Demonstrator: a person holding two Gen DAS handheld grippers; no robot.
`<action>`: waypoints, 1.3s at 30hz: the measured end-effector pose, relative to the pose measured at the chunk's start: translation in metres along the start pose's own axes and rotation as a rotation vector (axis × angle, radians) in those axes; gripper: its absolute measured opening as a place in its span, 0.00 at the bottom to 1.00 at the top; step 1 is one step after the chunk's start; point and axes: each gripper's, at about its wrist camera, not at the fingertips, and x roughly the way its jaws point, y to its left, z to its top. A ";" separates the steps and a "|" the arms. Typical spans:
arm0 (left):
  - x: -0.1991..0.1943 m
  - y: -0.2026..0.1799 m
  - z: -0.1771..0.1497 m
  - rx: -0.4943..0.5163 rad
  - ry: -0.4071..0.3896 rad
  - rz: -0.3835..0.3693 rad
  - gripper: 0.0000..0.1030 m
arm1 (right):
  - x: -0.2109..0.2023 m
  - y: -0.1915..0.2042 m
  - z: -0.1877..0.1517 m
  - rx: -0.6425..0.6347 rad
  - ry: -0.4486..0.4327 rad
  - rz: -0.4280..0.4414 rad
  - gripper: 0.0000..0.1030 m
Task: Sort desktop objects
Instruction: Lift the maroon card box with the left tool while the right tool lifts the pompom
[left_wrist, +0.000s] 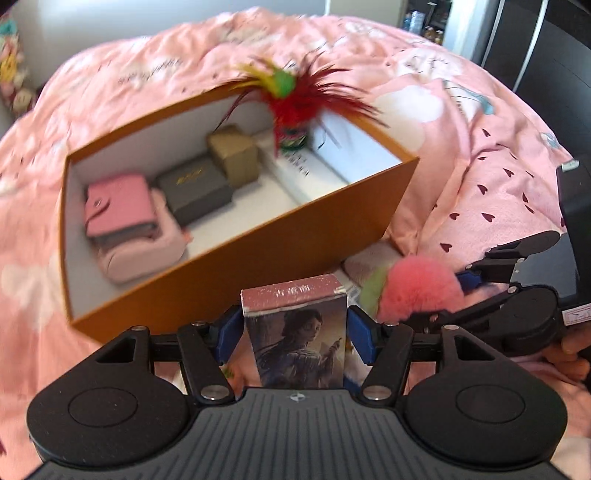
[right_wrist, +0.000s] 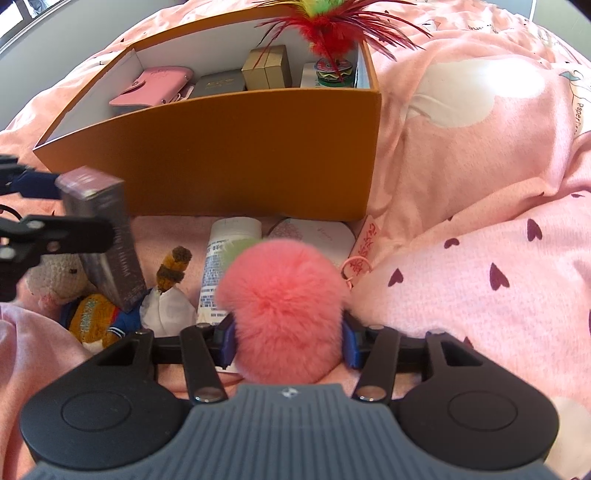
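bed cover (right_wrist: 461, 192): we've got pink fabric everywhere, rumpled, with white cloud shapes and dark little hearts
corner (left_wrist: 11, 70): we see some colourful stuffed toys at far left, too blurry to call
background (left_wrist: 532, 33): we spot dark furniture and a shelf with small bottles behind the bed

Only the word "Paper" reads on the pink bedspread (right_wrist: 576, 110); print on the small boxes and tube is too blurred.

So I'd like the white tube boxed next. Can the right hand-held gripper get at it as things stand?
Probably not yet. The right hand-held gripper is already closed on the pink pompom, which hangs right over the white tube on the bedspread. Once the pompom is dropped, the tube lies just ahead with nothing else over it.
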 end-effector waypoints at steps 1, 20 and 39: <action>0.003 -0.001 0.001 0.004 -0.008 -0.002 0.69 | 0.000 0.000 0.000 0.003 -0.001 0.001 0.53; 0.041 0.001 -0.003 -0.071 0.060 -0.125 0.68 | 0.000 -0.005 -0.002 0.028 -0.012 0.020 0.53; 0.041 0.013 -0.006 -0.255 0.132 -0.194 0.42 | -0.001 -0.005 -0.003 0.030 -0.013 0.021 0.46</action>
